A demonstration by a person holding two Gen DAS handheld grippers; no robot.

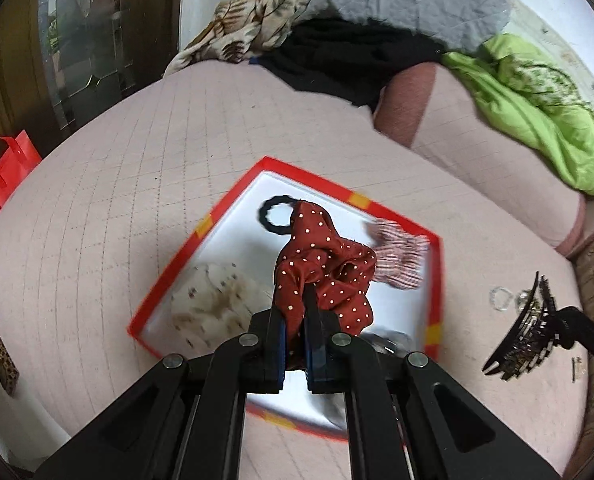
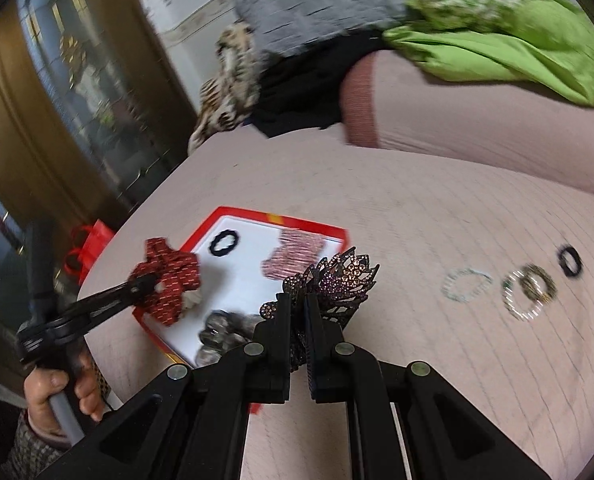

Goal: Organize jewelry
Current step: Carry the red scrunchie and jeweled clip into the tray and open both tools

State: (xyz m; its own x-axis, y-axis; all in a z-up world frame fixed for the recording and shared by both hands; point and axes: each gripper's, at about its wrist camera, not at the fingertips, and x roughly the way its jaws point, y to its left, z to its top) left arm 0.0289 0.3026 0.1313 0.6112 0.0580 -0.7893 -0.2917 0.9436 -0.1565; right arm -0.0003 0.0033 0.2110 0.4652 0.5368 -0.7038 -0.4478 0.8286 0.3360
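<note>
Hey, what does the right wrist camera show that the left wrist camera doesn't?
Only the right wrist view shows the black ring and the overlapping sparkly rings on the bed, plus the person's hand on the left gripper's handle.

Only the left wrist view shows the cream speckled scrunchie clearly.

Both show the red tray, the left gripper shut on the red polka-dot scrunchie, and the right gripper shut on the rhinestone hair claw.
</note>
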